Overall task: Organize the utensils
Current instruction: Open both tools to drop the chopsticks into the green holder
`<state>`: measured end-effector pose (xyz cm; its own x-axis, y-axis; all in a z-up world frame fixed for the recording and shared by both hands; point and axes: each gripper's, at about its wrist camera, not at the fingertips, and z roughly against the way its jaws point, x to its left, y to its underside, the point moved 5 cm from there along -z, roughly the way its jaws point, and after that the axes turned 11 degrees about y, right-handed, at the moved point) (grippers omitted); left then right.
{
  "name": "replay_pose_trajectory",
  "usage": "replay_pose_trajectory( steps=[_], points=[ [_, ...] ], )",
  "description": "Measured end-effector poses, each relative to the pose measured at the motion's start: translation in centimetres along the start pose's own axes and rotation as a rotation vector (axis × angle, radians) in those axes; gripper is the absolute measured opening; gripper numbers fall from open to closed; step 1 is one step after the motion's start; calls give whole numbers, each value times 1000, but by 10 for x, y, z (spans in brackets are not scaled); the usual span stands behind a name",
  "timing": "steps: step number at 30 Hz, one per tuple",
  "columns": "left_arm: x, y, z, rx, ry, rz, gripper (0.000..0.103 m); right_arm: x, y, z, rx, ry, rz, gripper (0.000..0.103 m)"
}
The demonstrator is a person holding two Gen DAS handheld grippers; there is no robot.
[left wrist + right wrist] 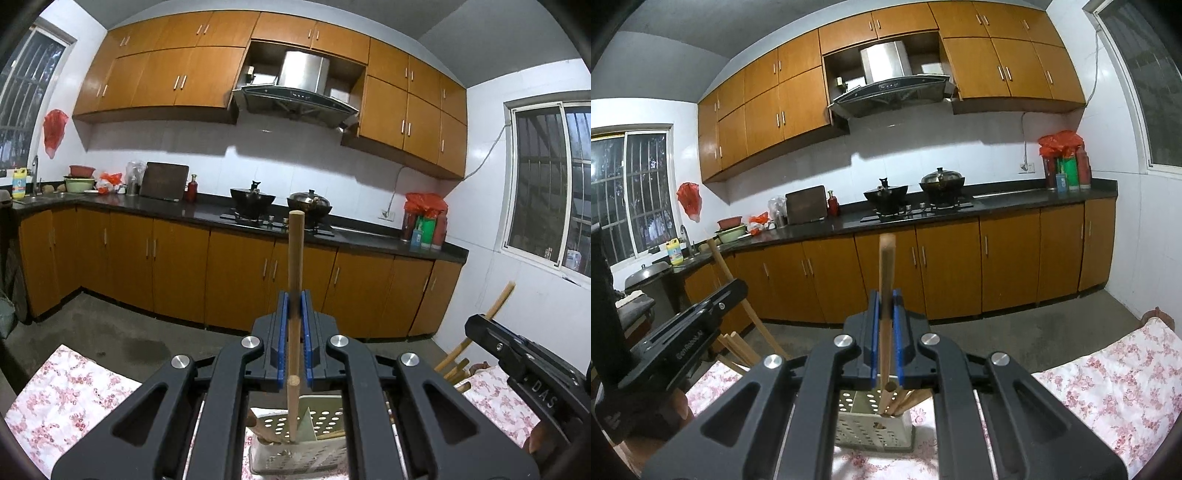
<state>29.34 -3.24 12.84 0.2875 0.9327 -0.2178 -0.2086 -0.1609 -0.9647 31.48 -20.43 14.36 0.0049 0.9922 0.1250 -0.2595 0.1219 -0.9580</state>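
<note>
"DAS" readable on right tool [491, 325] body. Left tool [294, 314], right tool: each near-level, clamped on upright chopstick [294, 280] above perforated holder [295, 454].

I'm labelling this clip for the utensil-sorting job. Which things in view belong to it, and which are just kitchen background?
Job:
left gripper, shut on a chopstick
right gripper, shut on another chopstick
perforated holder

Background:
wok
lidded pot
cutting board
red bags

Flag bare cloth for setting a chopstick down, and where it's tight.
Free: floral tablecloth left of the perforated holder, and the cloth's far right side. Tight: around the holder itself, under the left gripper and right gripper, each shut on a chopstick.
</note>
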Motion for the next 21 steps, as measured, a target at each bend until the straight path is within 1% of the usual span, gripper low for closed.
replay_pose_trajectory(
  steps=[2,4,5,8,9,10,11,13,14,16,17,18,19,21],
  points=[
    [2,-5,3,3,-2,9,12,-1,-1,3,-4,1,0,11],
    [5,-9,9,-2,-8,21,29,-3,-4,9,-16,4,-3,13],
    [5,-11,11,-8,-9,26,32,-4,-6,14,-26,6,-4,14],
    [6,-19,27,-31,-9,28,37,-9,-13,32,-62,18,-11,26],
    [7,-21,32,-37,-11,27,40,-11,-15,39,-74,19,-15,28],
    [7,-23,41,-44,-15,24,44,-13,-17,43,-81,21,-17,32],
    [7,-24,46,-48,-17,23,46,-16,-19,50,-92,26,-18,34],
    [9,-26,59,-60,-22,16,55,-20,-17,66,-111,37,-16,49],
    [9,-25,70,-66,-33,7,58,-21,-15,74,-119,41,-13,52],
    [11,-23,83,-65,-46,-7,71,-24,-9,88,-129,50,-4,65],
    [11,-20,96,-68,-56,-18,76,-25,-4,97,-135,59,3,74],
    [11,-18,103,-70,-65,-30,81,-26,0,102,-139,66,8,79],
    [11,-14,114,-75,-76,-46,89,-27,6,110,-144,77,11,89],
    [9,-7,130,-75,-92,-76,100,-29,18,125,-156,97,13,99]
  ],
)
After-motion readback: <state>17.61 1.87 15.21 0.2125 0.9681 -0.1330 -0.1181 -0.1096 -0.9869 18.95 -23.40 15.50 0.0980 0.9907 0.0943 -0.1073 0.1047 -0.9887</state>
